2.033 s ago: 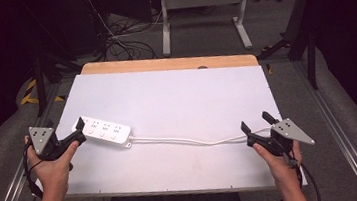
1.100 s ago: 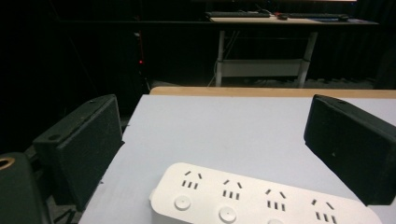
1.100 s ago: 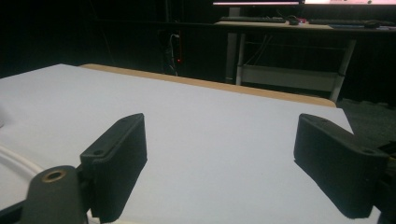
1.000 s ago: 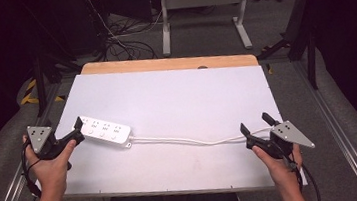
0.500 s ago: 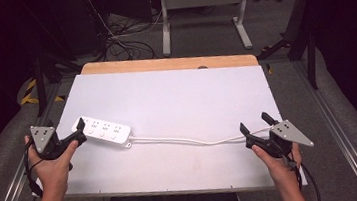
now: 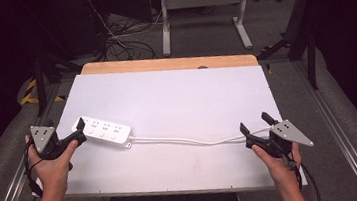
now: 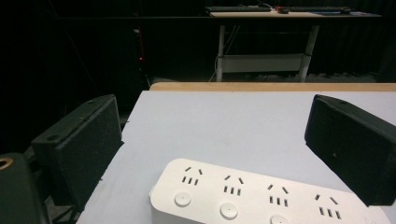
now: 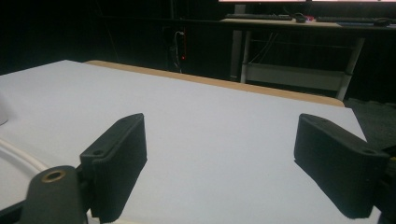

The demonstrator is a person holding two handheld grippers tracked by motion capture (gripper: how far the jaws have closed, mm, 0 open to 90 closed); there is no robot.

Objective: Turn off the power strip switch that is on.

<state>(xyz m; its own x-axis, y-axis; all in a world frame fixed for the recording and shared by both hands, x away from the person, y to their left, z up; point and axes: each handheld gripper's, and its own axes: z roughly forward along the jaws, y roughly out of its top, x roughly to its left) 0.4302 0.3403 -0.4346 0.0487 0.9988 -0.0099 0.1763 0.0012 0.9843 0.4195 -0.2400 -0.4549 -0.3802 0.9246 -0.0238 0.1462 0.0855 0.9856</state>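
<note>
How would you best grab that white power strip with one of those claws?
Pinch the power strip across its narrow width at the near end, coming in from its left end, where the open left gripper already sits. It lies flat, long and slim, so its long sides probably give the jaws parallel faces.

We are losing the right end of the white four-socket plastic power strip past the left gripper view's bottom edge. The thin white cable is running off the right gripper view's left edge, its plug end going unseen behind the right gripper from above.
</note>
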